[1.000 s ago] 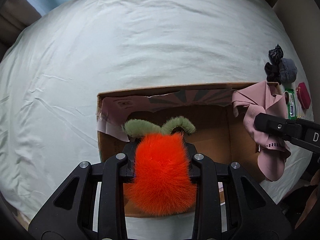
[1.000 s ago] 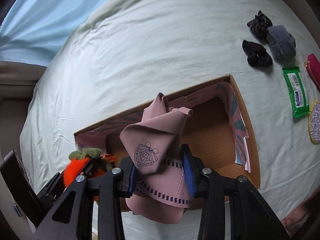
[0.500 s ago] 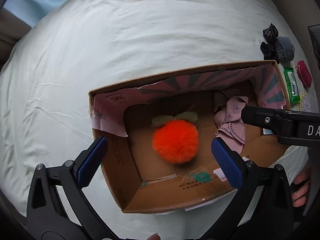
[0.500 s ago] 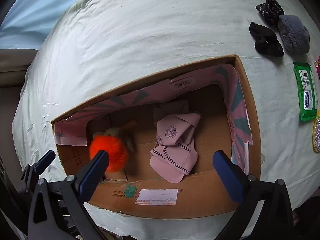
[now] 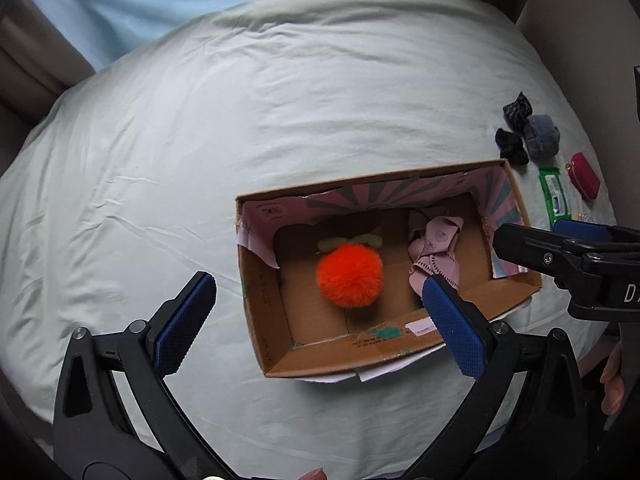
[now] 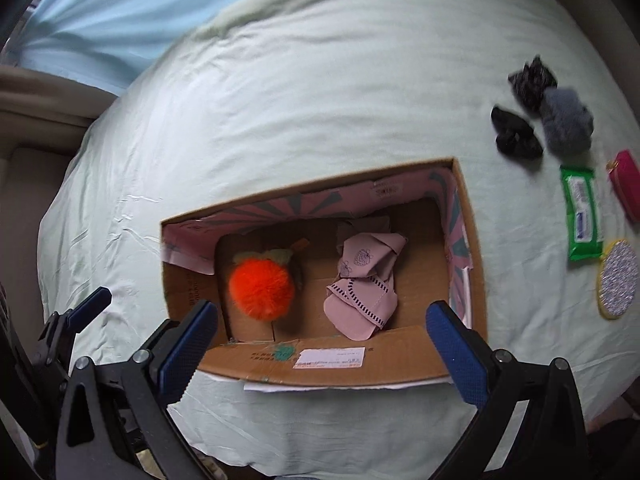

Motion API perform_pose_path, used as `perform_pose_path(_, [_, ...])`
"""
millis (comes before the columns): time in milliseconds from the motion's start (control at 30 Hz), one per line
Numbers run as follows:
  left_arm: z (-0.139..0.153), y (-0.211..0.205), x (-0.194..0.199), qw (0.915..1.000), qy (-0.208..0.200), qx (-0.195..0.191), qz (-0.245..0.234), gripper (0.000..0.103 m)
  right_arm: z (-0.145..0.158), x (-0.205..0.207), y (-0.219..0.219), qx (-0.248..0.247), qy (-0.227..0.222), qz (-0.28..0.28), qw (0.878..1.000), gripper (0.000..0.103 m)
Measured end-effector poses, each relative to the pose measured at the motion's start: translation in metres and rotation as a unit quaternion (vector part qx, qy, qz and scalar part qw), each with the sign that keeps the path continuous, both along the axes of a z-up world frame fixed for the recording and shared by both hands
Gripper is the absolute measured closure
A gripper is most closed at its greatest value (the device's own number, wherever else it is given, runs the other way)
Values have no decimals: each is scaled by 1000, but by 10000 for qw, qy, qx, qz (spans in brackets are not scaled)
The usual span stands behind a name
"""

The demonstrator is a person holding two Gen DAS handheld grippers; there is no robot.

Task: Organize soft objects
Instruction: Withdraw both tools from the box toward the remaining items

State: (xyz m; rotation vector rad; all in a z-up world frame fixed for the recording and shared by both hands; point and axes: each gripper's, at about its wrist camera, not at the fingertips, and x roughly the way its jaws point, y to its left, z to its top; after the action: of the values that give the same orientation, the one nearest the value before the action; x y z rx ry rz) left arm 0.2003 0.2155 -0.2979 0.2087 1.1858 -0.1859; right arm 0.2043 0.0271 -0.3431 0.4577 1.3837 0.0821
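Observation:
An open cardboard box (image 5: pixel 264 320) (image 6: pixel 472 300) sits on the pale bed. Inside lie a fluffy orange plush with green leaves (image 5: pixel 349 274) (image 6: pixel 262 284) on the left and a folded pink cloth (image 5: pixel 434 248) (image 6: pixel 366 284) on the right. My left gripper (image 5: pixel 320 328) is open and empty, above the box's near left part. My right gripper (image 6: pixel 322 348) is open and empty, above the box's near wall; it also shows at the right in the left wrist view (image 5: pixel 560 252). Two dark scrunchies (image 6: pixel 516 132) (image 6: pixel 532 80) and a grey fluffy one (image 6: pixel 568 120) lie on the bed at right.
A green wipes pack (image 6: pixel 582 212), a red pouch (image 6: pixel 626 184) and a glittery round disc (image 6: pixel 618 278) lie by the bed's right edge. Light blue curtain (image 5: pixel 180 4) hangs behind the bed. A hand (image 5: pixel 614 384) shows at lower right.
Both grippers opened and dropped the orange plush and the pink cloth into the box, then pulled up and back from it.

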Motion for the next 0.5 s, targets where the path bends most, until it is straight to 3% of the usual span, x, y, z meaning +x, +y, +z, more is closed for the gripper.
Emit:
perform_pose_path(267, [76,21,-46,9969,-709,-286,174,0,88,-34,7,-226,-1035,122,9943,0])
perform_pose_path(500, [132,33,-96,9890,-1418,-211,360,0,161,-92,9,-883,-1998,371,9751,0])
